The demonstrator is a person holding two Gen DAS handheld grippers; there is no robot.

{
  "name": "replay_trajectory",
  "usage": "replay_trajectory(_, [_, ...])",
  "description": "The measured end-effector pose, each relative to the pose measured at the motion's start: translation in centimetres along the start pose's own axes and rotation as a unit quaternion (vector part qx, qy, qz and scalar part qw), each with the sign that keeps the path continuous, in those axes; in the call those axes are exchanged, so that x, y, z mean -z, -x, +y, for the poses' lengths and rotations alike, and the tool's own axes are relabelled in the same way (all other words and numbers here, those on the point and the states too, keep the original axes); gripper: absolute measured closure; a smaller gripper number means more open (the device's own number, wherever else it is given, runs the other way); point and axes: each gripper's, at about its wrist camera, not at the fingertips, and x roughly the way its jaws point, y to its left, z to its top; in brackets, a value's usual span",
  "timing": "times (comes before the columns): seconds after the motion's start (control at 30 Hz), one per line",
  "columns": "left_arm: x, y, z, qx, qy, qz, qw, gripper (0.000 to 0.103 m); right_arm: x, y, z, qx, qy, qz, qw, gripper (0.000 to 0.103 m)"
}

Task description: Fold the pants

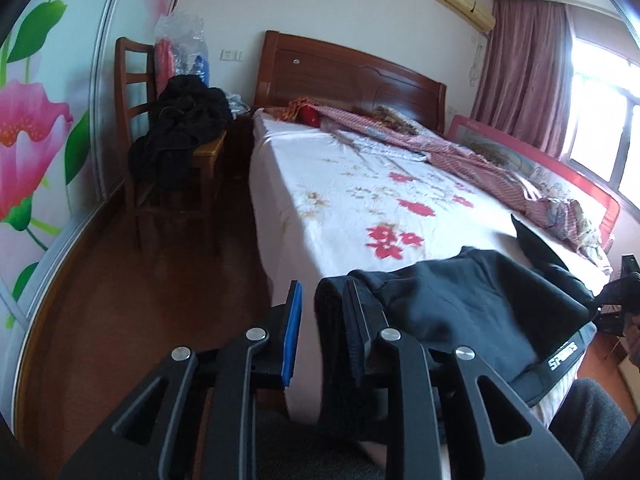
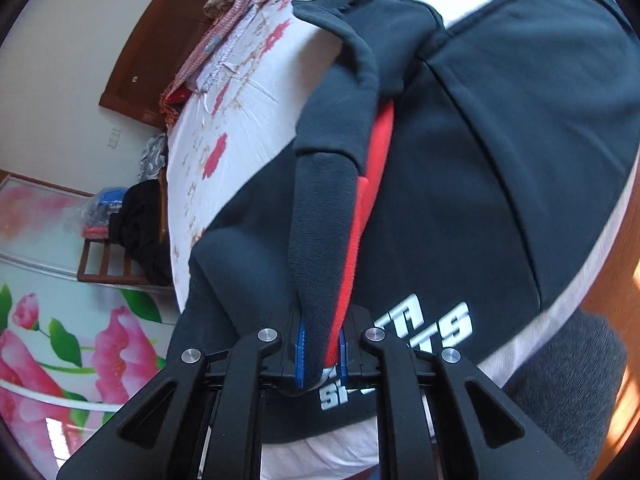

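Observation:
Dark navy pants (image 1: 460, 304) with white lettering lie at the near end of the bed (image 1: 340, 184); they also fill the right wrist view (image 2: 480, 200). My left gripper (image 1: 324, 316) is open, and a fold of the pants hangs over its right finger (image 1: 360, 332), between the jaws. My right gripper (image 2: 320, 352) is shut on a bunched, lifted edge of the pants with a red strip (image 2: 368, 200) showing, held above the flat part with the lettering.
A striped quilt (image 1: 440, 140) is bunched at the far right of the bed by a red rail (image 1: 560, 176). A wooden chair (image 1: 168, 152) piled with dark clothes stands left of the bed. Wooden floor (image 1: 140, 300) lies on the left.

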Motion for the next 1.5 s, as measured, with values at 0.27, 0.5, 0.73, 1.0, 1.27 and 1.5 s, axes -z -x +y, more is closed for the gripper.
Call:
replay_trajectory(0.27, [1.2,1.5,-3.7,0.139,0.144,0.101,0.9745,0.026,1.1,-0.3,-2.4,-0.011,-0.021,-0.001,1.0,0.093])
replay_trajectory(0.5, [5.0,-1.2,-5.1,0.183,0.275,0.176,0.9272,0.019,1.3,-0.9,-2.7,-0.022,-0.02,0.007,1.0,0.093])
replay_trajectory(0.73, [7.8,-5.1,-4.3,0.184,0.369,0.205,0.8878,0.02,1.1,-0.8,-3.5,-0.024,-0.022,0.008,0.999,0.093])
replay_trajectory(1.0, [9.2,-7.2,-4.3,0.159,0.429,0.201,0.8661,0.027,1.1,-0.8,-3.9,-0.036,-0.022,0.008,0.999,0.093])
replay_trajectory(1.27, [9.0,-5.5,-3.7,0.13,0.455,0.15,0.8682,0.091,1.2,2.0,-2.7,-0.072,-0.003,-0.01,0.997,0.093])
replay_trajectory(1.5, [7.8,-3.8,-3.5,0.11,0.418,0.138,0.8912,0.093,3.8,2.2,-4.5,-0.053,-0.001,0.028,0.998,0.093])
